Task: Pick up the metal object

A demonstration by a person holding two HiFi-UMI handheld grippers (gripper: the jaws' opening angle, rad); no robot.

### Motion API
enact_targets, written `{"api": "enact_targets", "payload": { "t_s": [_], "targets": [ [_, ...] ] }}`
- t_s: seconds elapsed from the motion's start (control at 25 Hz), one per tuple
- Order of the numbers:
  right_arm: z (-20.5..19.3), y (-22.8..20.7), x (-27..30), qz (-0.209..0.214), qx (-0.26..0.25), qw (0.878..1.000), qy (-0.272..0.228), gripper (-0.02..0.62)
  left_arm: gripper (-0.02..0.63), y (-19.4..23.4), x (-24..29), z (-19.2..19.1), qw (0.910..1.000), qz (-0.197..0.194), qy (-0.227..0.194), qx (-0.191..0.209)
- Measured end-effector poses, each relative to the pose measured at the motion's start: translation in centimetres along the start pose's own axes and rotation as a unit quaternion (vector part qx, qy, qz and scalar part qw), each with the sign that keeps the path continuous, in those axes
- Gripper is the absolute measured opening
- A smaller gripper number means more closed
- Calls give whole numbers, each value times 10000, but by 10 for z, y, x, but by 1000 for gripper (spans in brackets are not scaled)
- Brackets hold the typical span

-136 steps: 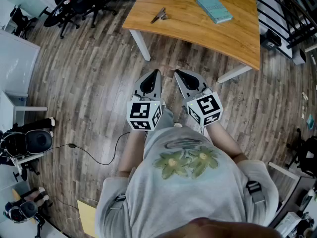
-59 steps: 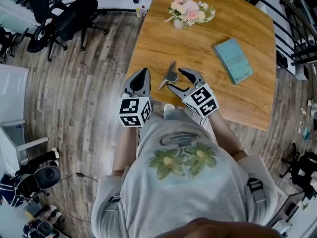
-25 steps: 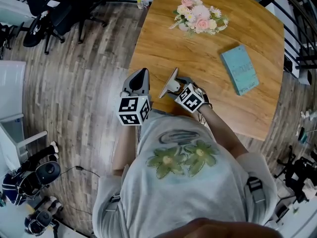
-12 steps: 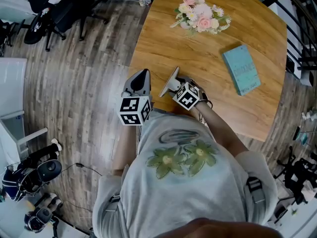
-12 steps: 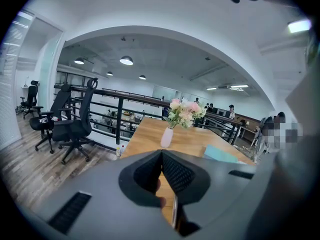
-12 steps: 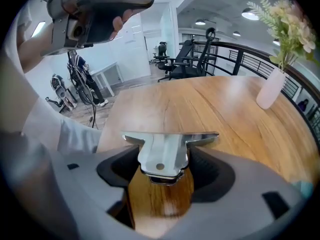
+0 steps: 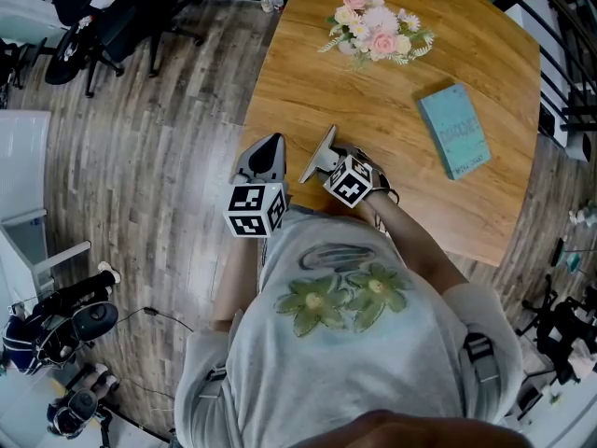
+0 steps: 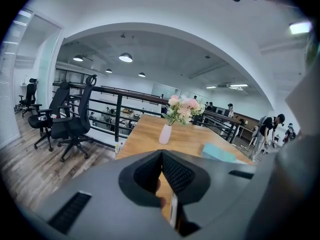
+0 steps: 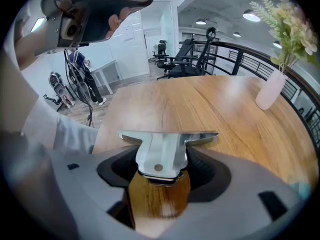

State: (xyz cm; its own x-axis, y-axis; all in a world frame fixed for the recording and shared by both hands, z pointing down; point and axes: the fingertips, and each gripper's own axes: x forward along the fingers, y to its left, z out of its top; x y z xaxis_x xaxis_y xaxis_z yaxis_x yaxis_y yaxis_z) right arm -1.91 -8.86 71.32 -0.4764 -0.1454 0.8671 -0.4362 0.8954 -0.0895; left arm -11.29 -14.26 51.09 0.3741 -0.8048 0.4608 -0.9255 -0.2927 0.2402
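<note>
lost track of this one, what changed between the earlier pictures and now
The person walked up to the table. The right tongs, earlier open beside the metal object, reached forward and shut on it. The left tongs stayed shut and empty; the book and flowers lie as before.

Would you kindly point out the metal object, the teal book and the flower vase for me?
metal object point(image 9: 161, 150): right gripper view, its flat shiny body above the rivet hole.
teal book point(image 7: 454, 131): head view, middle of its cover.
flower vase point(image 8: 165, 134): left gripper view, its pale body.
</note>
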Motion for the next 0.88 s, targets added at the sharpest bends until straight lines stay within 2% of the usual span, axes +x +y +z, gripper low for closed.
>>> {"api": "enact_targets", "payload": {
  "t_s": [0.52,0.88],
  "targets": [
    [3,-9,-9,-160,-29,9999,-39,291,11,0,3,-4,10000,-48,83,-3],
    [8,-20,-26,-276,166,9993,-189,291,11,-2,4,-5,9998,-111,134,13]
  ]
}}
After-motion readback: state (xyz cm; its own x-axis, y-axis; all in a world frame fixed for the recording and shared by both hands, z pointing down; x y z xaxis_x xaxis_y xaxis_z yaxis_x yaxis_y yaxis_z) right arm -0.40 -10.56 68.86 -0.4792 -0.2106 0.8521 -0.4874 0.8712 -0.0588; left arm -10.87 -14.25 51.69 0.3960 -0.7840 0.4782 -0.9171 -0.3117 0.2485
